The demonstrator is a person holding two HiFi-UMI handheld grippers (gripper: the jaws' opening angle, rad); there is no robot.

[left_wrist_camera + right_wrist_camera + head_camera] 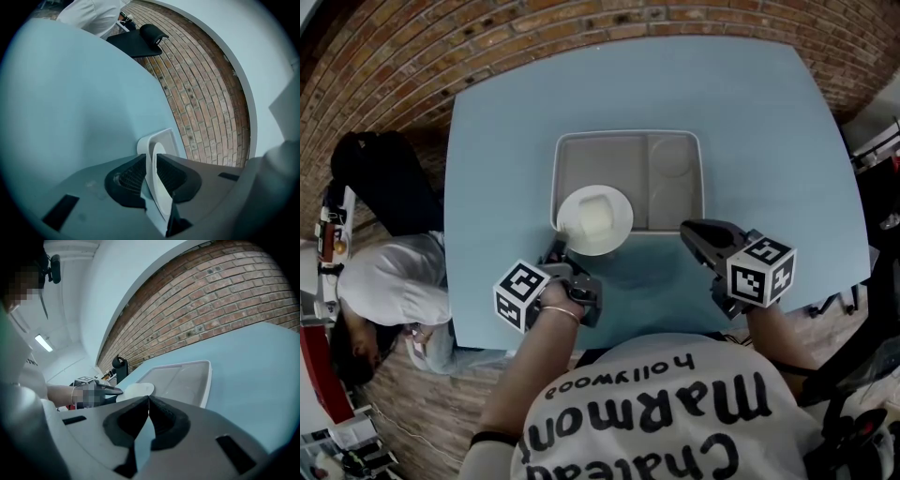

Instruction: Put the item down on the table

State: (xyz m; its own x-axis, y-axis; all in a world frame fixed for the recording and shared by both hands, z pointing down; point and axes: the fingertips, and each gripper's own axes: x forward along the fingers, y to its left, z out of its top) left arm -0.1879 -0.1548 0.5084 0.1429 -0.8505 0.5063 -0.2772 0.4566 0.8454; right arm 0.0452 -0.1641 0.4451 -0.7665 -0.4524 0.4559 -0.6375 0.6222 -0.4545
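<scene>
Plate [594, 219] hides a corner of the tray [609, 164]; left gripper [559, 246] — lower jaw (head view) unseen beneath it.

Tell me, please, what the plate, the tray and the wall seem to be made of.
The plate is smooth plain white with a thin rim: perhaps ceramic or hard plastic, the look leaves it open. The tray is matte pale grey with moulded, round-cornered compartments: probably plastic. The wall is rough red-brown brick with pale mortar joints.

White plate [594, 219]; grey tray [602, 161]; pale blue table [750, 122]; red-brown brickwork [422, 56].
</scene>
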